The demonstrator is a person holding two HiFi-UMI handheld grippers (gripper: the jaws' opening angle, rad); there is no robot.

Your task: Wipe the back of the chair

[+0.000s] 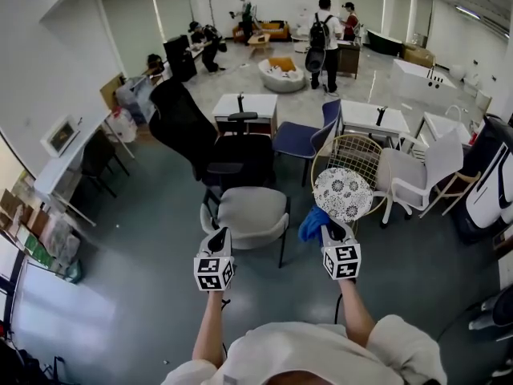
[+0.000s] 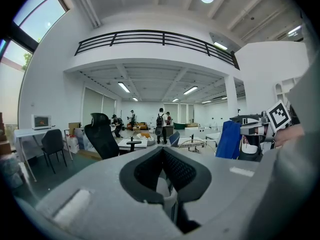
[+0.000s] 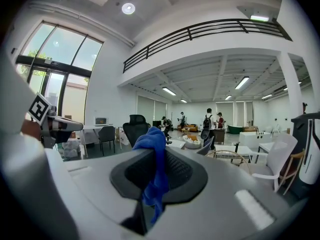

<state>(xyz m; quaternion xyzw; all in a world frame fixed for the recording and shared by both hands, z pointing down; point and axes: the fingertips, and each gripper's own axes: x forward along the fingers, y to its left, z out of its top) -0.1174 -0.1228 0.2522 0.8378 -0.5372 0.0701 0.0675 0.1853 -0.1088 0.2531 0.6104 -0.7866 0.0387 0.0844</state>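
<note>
Approach step: your right gripper [image 1: 331, 230] grasps the blue cloth [image 1: 311, 224], your left gripper [image 1: 218, 236] is closed empty; next, press the cloth against the grey chair [image 1: 250, 213] back.

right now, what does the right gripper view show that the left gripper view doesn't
Only the right gripper view: the right hand-held gripper with its jaws shut on the blue cloth, plus a white chair at the right edge.
Only the left gripper view: the left hand-held gripper, jaws together with nothing between them, and the right one's marker cube.
Both: the cloth, the black office chair, the people standing at the back and the balcony railing.
</note>
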